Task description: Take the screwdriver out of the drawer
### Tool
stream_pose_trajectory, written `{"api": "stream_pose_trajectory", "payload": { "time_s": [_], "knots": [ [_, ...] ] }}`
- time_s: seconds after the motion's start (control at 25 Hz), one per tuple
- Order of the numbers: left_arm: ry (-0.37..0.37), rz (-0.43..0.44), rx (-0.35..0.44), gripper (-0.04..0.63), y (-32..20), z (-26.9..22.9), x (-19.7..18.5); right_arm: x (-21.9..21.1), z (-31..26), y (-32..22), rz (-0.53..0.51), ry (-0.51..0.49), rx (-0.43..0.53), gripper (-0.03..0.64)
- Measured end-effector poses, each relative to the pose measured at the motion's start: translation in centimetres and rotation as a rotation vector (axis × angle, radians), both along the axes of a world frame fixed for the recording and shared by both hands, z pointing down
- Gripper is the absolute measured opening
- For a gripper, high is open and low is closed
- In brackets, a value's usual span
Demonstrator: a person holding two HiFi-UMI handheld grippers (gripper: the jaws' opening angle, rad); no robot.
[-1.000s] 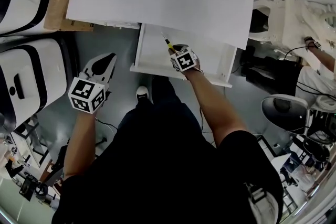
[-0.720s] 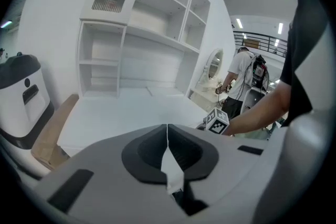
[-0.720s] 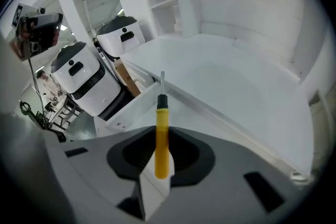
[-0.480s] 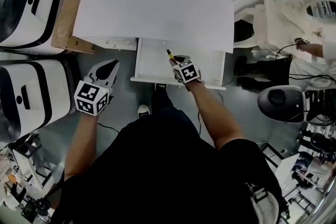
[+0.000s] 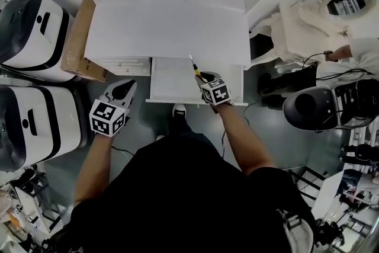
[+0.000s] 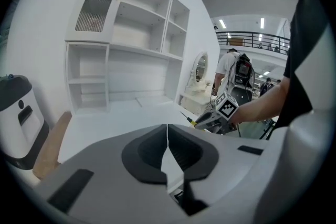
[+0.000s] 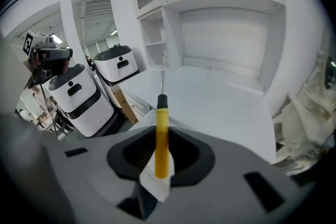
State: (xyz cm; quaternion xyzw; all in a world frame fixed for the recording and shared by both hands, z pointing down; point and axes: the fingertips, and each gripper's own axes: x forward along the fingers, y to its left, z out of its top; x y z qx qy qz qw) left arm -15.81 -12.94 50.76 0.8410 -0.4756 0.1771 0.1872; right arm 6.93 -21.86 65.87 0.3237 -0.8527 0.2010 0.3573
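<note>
Right hand-held gripper [image 5: 203, 76] is clamped on the screwdriver [image 5: 196, 68], its jaws pinching the yellow handle near the butt end, so that the black collar and thin metal shaft stick out ahead of the fingertips. In the head view the tool sits just above centre of the frame, over the right part of the open white drawer [image 5: 170, 77], with its tip pointing up toward the front edge of the white surface [image 5: 169, 29]. Its own view shows the screwdriver [image 7: 162, 136] standing upright in the middle of the frame between the dark pads. Over at the left of centre, the left hand-held gripper [image 5: 126, 86] hangs beside the drawer's left side, apart from it, above the grey floor; its jaws are closed together with nothing between them. Two white-and-black machines [image 5: 32, 38] stand along the left edge, with a brown board [image 5: 76, 38] between the upper one and the surface.
</note>
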Motion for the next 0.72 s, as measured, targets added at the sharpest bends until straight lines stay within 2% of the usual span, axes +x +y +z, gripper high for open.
{"api": "stream_pose_trajectory", "payload": {
  "time_s": [0.36,0.72],
  "knots": [
    [-0.006,0.028,0.062,0.021,0.7,-3.3,-0.5,1.3,-5.4,2.5,0.067,-0.039,0.078,0.086],
    [0.016,0.057,0.098,0.021,2.3,-5.3,2.3,3.3,-11.7,5.1,0.092,-0.123,0.157,0.086]
  ]
}}
